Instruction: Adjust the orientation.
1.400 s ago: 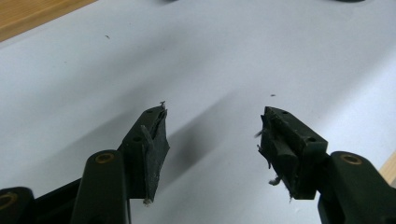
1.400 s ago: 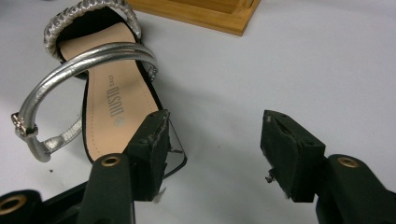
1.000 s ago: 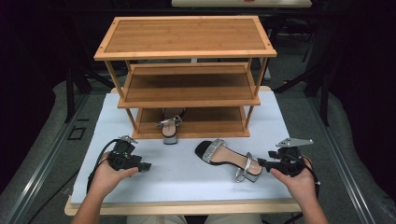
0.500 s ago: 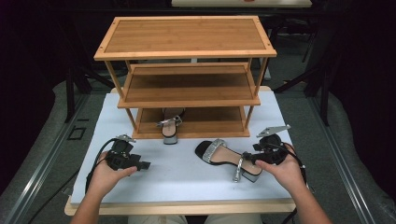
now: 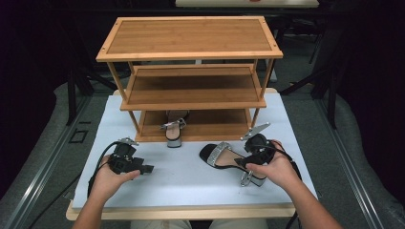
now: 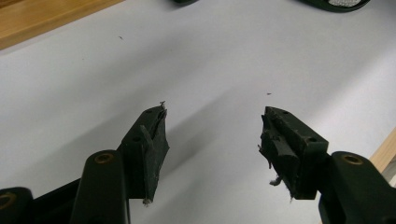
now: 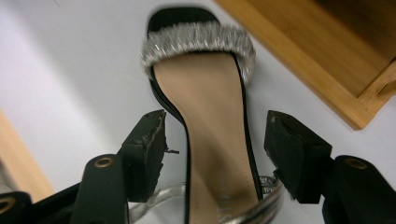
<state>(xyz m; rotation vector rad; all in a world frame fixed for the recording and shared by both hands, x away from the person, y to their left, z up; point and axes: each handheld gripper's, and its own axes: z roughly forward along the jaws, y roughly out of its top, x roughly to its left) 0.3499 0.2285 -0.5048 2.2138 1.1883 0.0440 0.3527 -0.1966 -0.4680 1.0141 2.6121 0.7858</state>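
Two sandals were present. One sandal (image 5: 224, 156) lay at lower centre of the high view, with the right gripper (image 7: 212, 135) spread wide astride its heel end, apparently poised to grasp. Its mate (image 5: 174, 129) sat on the rack's (image 5: 191, 36) bottom shelf. The left gripper (image 5: 143, 169) rested open, empty, lower left. Nothing obstructed the shelf.

On the white worktop (image 5: 191, 176) before a three-tier wooden rack (image 5: 191, 71), whose bottom shelf holds one sandal (image 5: 175, 130), the right gripper (image 5: 249, 160) sits over the heel of a second black sandal (image 5: 224, 156), seemingly straddling it, while the left gripper (image 5: 143, 169) rests well apart.
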